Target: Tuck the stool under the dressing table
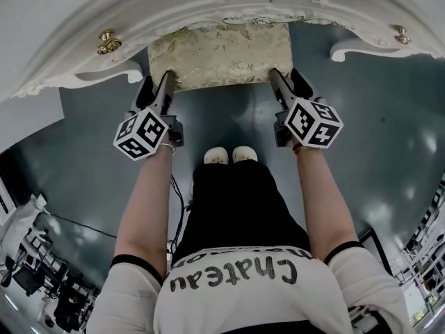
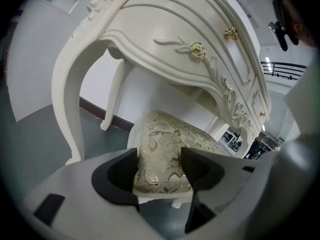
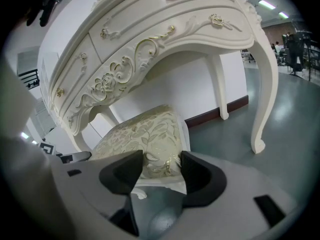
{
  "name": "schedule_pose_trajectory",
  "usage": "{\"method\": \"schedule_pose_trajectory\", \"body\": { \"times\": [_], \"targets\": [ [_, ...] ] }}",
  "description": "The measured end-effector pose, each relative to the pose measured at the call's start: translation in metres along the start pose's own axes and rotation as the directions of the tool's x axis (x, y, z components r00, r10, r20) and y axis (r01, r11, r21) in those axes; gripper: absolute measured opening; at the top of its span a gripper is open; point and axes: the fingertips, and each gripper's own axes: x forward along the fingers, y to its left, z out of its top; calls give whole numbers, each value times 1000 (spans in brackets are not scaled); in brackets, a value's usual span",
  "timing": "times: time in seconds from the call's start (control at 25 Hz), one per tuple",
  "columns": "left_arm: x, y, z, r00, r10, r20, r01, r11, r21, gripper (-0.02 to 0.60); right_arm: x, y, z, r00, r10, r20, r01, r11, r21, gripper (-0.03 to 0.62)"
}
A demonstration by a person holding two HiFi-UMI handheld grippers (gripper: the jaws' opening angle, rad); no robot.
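Observation:
The stool [image 1: 221, 54] has a gold floral cushion and a white frame. Its far part lies beneath the white carved dressing table [image 1: 83, 19]; the near edge sticks out toward me. My left gripper [image 1: 158, 82] is shut on the cushion's near left corner, my right gripper [image 1: 281, 78] on the near right corner. In the left gripper view the stool's cushion [image 2: 167, 144] fills the gap between the black pads of that gripper [image 2: 159, 171]. In the right gripper view the stool's corner [image 3: 145, 134] sits likewise between the pads of that gripper [image 3: 157, 169]. The dressing table [image 2: 165, 29] arches over the stool.
Curved white table legs [image 2: 75, 99] [image 3: 265, 94] stand to either side of the stool on the dark glossy floor [image 1: 361, 138]. A white wall with dark skirting [image 3: 220, 115] lies behind. My feet [image 1: 231, 155] stand just behind the stool. Equipment clutters the floor at lower left [image 1: 28, 256].

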Motion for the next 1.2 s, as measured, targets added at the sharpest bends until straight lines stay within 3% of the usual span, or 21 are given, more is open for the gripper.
{"method": "schedule_pose_trajectory", "body": {
  "times": [0.4,0.56,0.76,0.92,1.04,1.2],
  "targets": [
    [36,4,31,992,-39,123,40,999,1,284,36,-1,37,990,35,133,-30,999,-40,250],
    [43,4,38,973,-83,214,79,996,29,276,46,-3,49,980,57,192,-48,997,-54,246],
    [57,4,50,946,-108,305,78,991,111,270,61,-4,65,955,94,281,-69,993,-97,242],
    [71,7,59,945,-146,293,111,985,133,264,72,-6,72,937,143,319,-107,986,-129,226],
    [78,7,64,946,-161,282,132,984,118,262,80,-7,80,928,120,352,-74,987,-143,222],
    [77,8,66,930,-170,327,127,981,150,259,83,-5,82,929,104,354,-52,987,-154,222]
  ]
}}
